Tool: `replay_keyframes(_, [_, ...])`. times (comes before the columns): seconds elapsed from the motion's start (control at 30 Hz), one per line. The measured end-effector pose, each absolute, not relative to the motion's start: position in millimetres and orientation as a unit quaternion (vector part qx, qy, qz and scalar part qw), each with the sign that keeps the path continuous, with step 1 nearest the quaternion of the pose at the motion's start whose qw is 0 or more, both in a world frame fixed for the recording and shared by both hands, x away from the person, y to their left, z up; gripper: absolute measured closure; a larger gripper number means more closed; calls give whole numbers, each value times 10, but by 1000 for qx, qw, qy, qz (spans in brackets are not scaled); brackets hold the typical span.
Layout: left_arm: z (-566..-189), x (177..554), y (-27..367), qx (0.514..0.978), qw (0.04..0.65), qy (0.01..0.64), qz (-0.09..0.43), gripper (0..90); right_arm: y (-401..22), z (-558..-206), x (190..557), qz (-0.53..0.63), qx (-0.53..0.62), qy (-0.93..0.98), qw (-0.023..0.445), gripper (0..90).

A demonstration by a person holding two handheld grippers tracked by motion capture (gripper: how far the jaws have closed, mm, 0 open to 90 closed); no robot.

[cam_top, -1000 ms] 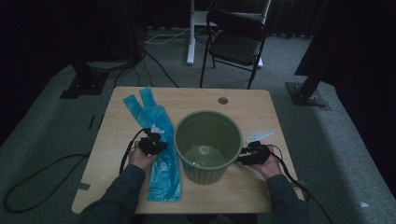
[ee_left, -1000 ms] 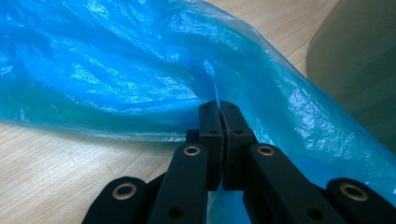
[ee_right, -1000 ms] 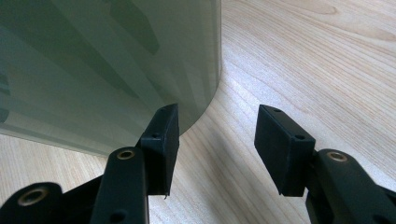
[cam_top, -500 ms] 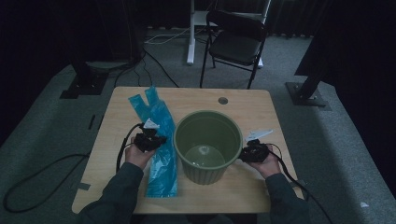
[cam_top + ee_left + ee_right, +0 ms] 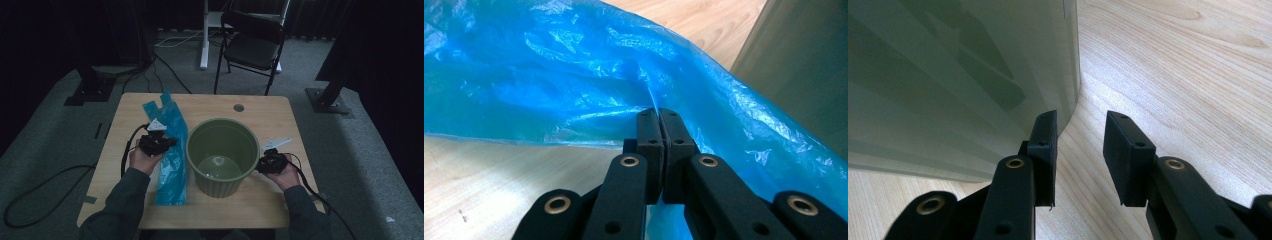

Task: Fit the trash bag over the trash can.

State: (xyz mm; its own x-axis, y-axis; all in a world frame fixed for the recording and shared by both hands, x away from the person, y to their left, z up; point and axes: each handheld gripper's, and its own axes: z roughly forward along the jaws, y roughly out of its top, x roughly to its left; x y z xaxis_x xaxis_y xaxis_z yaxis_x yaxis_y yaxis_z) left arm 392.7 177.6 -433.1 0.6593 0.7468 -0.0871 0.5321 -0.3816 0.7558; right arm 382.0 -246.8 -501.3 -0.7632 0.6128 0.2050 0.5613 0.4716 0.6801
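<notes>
High view: the left gripper (image 5: 167, 142) pinches the blue bag (image 5: 170, 160) where it lies just left of the green bin (image 5: 222, 156), likely to lift it free of the table (image 5: 210, 102) for lining the bin. Left gripper view has the jaws pressed together on a fold of film, the rest of the bag spreading ahead and to both sides, so the thin plastic won't slip. The right gripper (image 5: 1080, 132) sits low against the bin's wall, its jaws half apart with nothing between them, having just been moving; one pad (image 5: 1045, 132) rests near the wall, probably to steady the bin.
</notes>
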Motion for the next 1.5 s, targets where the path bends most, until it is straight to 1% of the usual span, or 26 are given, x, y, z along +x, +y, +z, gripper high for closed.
replay_keyframes(0.3, [-4110,3946,1772,817,407,379,152,886,-2468,-5014,3811,389,336,857,39,664])
replay_keyframes(0.83, [-3717,3954,1682,800,450,360,168,886,-2419,-5007,3790,390,323,861,41,676])
replay_keyframes(1.1, [-3529,3902,1715,793,465,350,179,886,-2418,-5008,3790,390,324,861,40,678])
replay_keyframes(1.37, [-3372,3858,1785,782,486,346,181,886,-2415,-5012,3794,390,325,861,41,678])
replay_keyframes(1.5, [-3251,3856,1798,773,506,341,174,886,-2412,-5017,3798,389,325,861,41,679])
